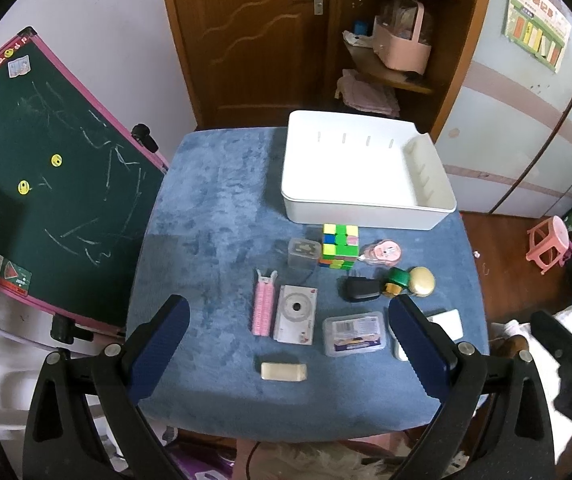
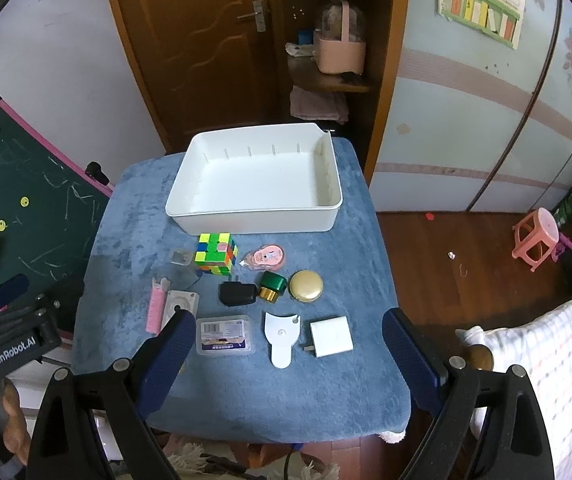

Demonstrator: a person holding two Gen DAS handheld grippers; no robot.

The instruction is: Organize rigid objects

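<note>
Plainly nothing is stowed yet: the white bin (image 2: 253, 178) sits empty at twelve o'clock on the blue cloth (image 2: 326, 392). Start with the puzzle cube (image 2: 215, 253) just before it, squaring fingers on flat faces. Left gripper (image 1: 288, 344) and right gripper (image 2: 286, 360) hover spread wide, unladen.
</note>
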